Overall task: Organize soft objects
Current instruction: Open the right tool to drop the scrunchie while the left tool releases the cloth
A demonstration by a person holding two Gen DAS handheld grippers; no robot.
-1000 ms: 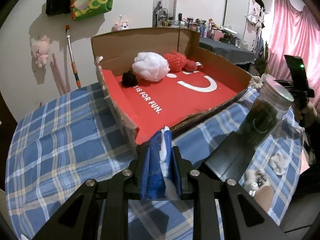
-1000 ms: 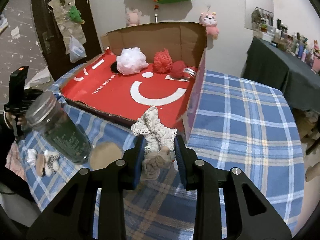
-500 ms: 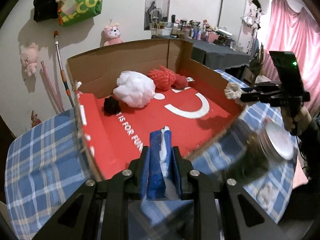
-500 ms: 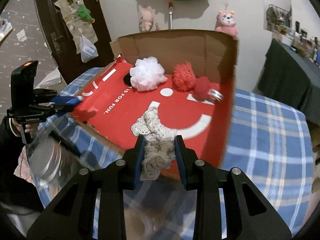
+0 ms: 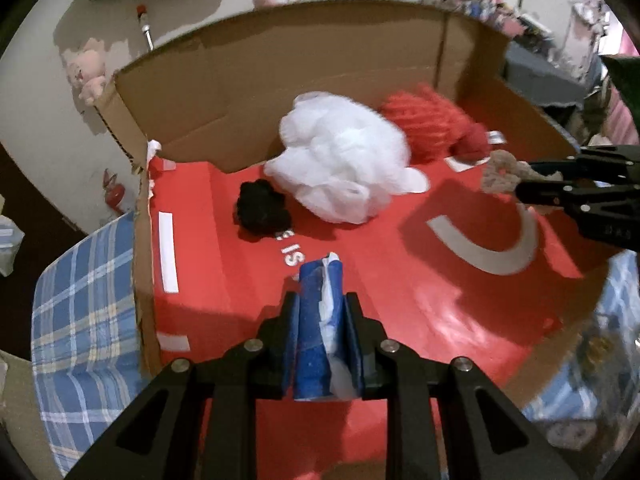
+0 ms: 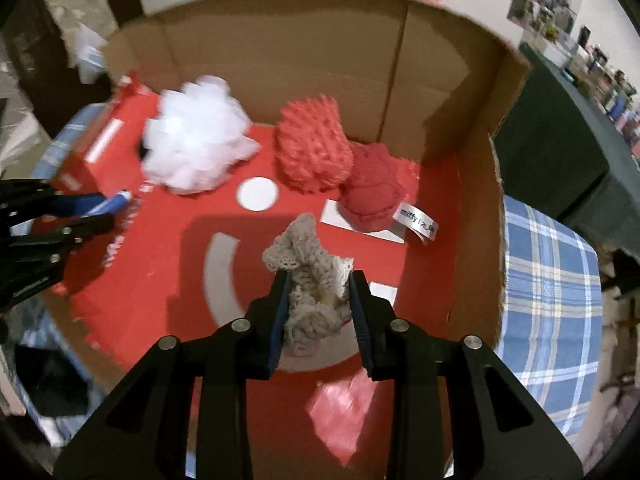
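Note:
My left gripper (image 5: 321, 312) is shut on a blue and white soft pack (image 5: 318, 320) and hangs over the front left of the red-floored cardboard box (image 5: 400, 280). My right gripper (image 6: 318, 280) is shut on a beige lace scrunchie (image 6: 308, 276) above the box's middle. At the back of the box lie a white mesh pouf (image 5: 340, 164) (image 6: 196, 140), a black scrunchie (image 5: 260, 210), a red mesh pouf (image 6: 314, 146) and a dark red scrunchie (image 6: 372, 188). Each gripper shows in the other's view: the right gripper (image 5: 516, 178), the left gripper (image 6: 108, 212).
The box (image 6: 476, 240) stands on a blue plaid cloth (image 6: 548, 288) (image 5: 84, 300), with tall cardboard walls at the back and right. A pink mesh piece (image 6: 344, 412) lies blurred near the box's front. A dark-covered table (image 6: 560, 140) stands to the right.
Both grippers have moved forward from above the plaid cloth to over the box floor, each keeping its load. The glass jar has dropped out of both views.

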